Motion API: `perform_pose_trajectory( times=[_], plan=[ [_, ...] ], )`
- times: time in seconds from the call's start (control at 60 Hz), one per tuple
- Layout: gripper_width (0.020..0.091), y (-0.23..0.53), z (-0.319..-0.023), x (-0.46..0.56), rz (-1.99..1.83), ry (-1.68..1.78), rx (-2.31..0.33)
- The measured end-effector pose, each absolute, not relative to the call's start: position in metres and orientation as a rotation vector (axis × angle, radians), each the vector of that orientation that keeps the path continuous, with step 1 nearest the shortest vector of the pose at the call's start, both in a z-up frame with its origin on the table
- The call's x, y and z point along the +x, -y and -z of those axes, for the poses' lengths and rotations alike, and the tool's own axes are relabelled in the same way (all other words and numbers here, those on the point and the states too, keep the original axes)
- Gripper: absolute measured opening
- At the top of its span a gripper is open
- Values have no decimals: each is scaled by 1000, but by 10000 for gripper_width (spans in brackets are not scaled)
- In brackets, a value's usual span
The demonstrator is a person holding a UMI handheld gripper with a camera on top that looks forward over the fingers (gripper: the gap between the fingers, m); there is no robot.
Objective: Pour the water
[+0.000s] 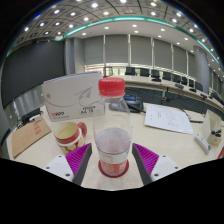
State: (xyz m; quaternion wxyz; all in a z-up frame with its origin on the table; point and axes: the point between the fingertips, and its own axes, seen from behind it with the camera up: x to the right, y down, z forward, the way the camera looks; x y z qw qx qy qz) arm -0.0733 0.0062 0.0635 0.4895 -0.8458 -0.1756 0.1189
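At the frame's lower centre, the gripper [113,160] clamps its purple pads [146,157] against a clear plastic bottle with a red cap [113,125]. A red paper cup with pale lining [68,135] sits lower left. Carry the bottle over the cup before tilting (the cap looks on, so unscrew first).

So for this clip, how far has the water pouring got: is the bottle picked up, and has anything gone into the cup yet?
Done: the gripper is shut on the clear bottle, both pink pads against its sides. In hand: the bottle is upright with its red cap on, so no pouring is under way. Left: uncapping, then tilting towards the cup just left of the fingers; its contents cannot be made out.
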Motion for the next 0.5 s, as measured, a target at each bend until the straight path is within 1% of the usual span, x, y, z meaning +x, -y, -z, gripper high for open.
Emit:
perform_pose_trajectory(
  times=[0.033, 0.183, 0.317, 0.45, 0.5],
  plan=[
    [865, -1, -67, -70, -275, 418, -2072],
    [859, 51, -111, -54, -118, 382, -2120],
    [859, 121, -150, -55, -60, 288, -2197],
    [858, 188, -171, -63, -1, 201, -2257],
    [860, 209, -174, -61, 26, 180, -2261]
  ],
)
